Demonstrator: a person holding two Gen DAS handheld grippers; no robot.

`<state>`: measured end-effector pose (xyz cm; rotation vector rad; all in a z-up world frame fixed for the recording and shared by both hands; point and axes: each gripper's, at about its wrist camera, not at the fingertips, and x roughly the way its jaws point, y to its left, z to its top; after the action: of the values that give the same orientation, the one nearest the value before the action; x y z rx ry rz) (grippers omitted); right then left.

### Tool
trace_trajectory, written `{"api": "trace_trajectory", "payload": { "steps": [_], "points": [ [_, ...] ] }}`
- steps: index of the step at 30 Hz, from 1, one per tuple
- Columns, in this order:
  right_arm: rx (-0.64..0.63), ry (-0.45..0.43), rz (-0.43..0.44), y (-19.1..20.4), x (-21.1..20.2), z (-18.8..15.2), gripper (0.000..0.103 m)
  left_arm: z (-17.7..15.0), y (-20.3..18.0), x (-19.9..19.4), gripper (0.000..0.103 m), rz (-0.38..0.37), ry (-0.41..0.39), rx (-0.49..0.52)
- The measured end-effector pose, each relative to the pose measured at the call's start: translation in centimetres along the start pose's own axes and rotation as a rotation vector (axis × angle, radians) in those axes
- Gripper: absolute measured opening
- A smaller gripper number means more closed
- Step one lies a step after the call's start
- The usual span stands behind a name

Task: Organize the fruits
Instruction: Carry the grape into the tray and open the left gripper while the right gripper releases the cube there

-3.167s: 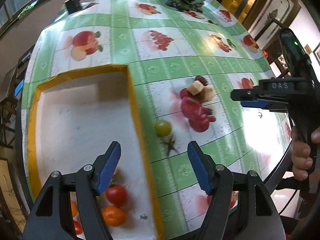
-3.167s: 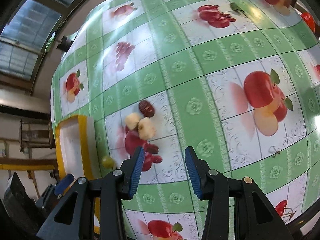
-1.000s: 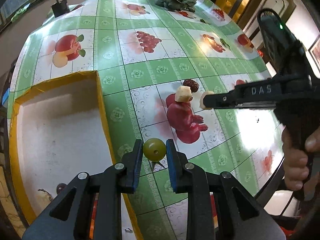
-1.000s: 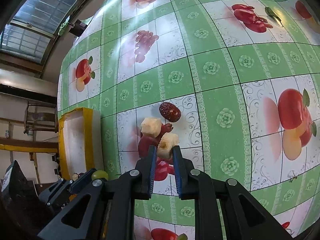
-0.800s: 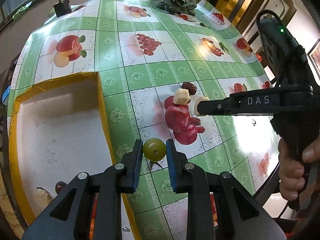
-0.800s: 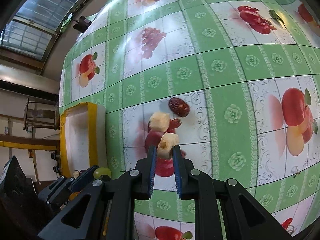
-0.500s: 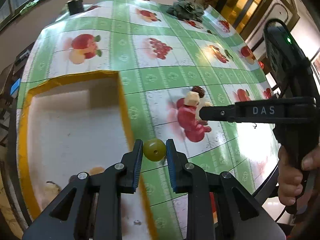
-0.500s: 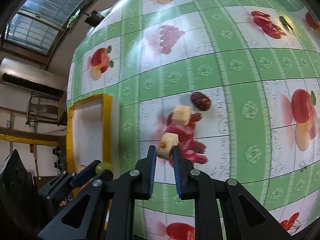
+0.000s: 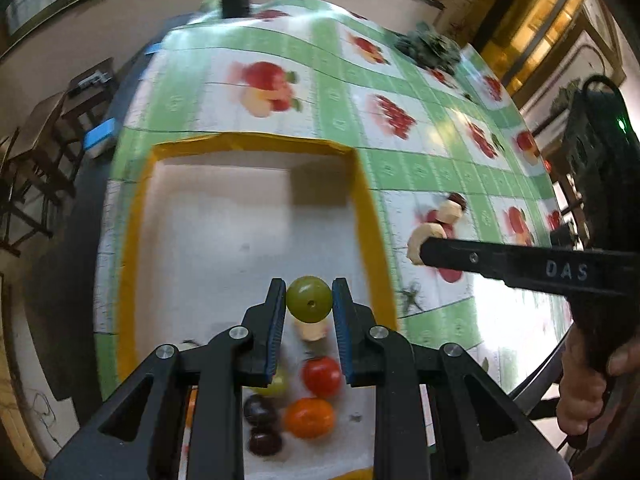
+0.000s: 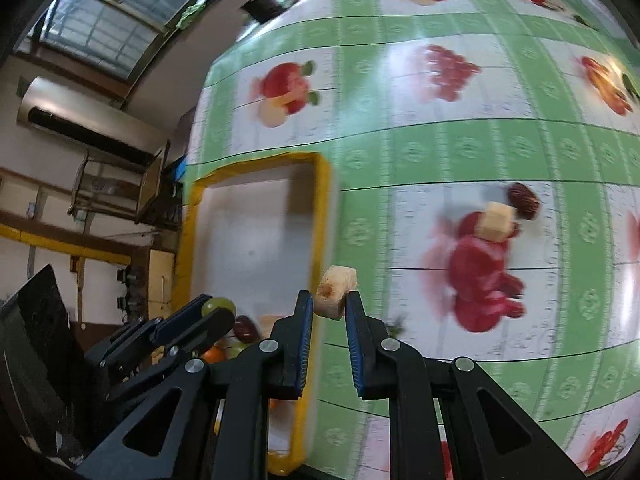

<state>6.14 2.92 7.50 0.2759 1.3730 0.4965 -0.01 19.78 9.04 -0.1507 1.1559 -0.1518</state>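
Now both grippers carry fruit over the tray (image 9: 368,208).
Left gripper (image 9: 309,300) pinches a grape (image 9: 309,299), stem dimple facing camera; right gripper (image 10: 329,300) clamps a chunk (image 10: 335,282), cored end toward camera, above tray's edge.

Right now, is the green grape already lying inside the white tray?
No, the green grape is clamped between the left gripper pads, above the white tray.

My right gripper (image 10: 329,300) pinches a pale fruit chunk (image 10: 335,290) beside the yellow-rimmed tray (image 10: 322,216); my left gripper (image 10: 212,307) grips a green grape (image 10: 218,304) over that tray.
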Motion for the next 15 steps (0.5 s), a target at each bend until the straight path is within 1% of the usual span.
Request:
{"api": "trace_trajectory", "payload": {
  "steps": [3, 8, 15],
  "points": [
    [-0.027, 0.015, 0.011, 1.8, 0.8, -0.1, 0.017, -0.4, 2.0, -0.4, 0.021, 0.012, -0.002, -0.039],
    [-0.059, 0.042, 0.013, 4.0, 2.3, -0.4, 0.017, -1.1, 4.3, -0.2, 0.021, 0.029, 0.003, -0.086],
    [-0.060, 0.078, 0.014, 5.0, 4.1, -0.3, 0.017, -1.8, 5.8, 0.4, 0.021, 0.031, 0.016, -0.116]
  ]
}}
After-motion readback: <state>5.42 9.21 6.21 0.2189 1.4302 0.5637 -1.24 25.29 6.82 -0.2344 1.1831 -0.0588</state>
